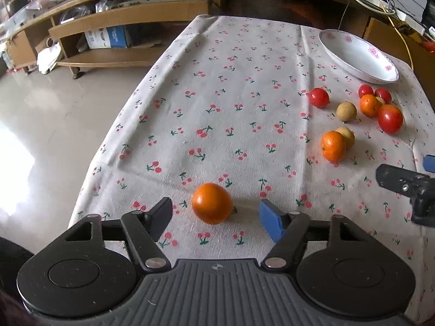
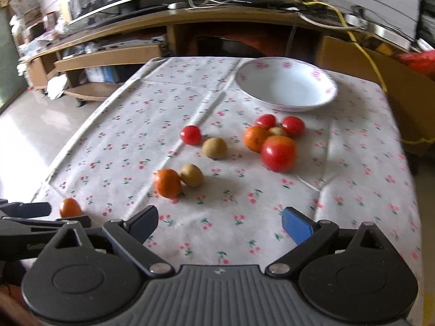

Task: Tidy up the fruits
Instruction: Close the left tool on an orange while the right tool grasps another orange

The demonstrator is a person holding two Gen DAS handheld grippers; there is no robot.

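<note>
An orange [image 1: 212, 203] lies on the cherry-print cloth between the fingers of my left gripper [image 1: 216, 205], with a gap on each side, so the jaws are open. The same orange [image 2: 70, 207] shows at the left edge of the right wrist view, beside the left gripper's dark fingers [image 2: 32, 209]. My right gripper [image 2: 220, 213] is open over bare cloth with nothing between its fingers. Ahead of it lie a second orange [image 2: 167, 183], two brown fruits [image 2: 191, 175] [image 2: 214, 148], a small tomato [image 2: 191, 135] and a cluster around a big tomato [image 2: 278, 152]. The white flowered plate [image 2: 285, 84] holds nothing.
The cloth-covered table [image 1: 217, 81] drops off to a shiny floor [image 1: 40, 114] on the left. Low wooden shelves [image 1: 122, 19] with boxes stand beyond it. Cables [image 2: 361, 43] hang behind the plate at the far right. The right gripper's finger [image 1: 402, 182] enters at the left wrist view's right edge.
</note>
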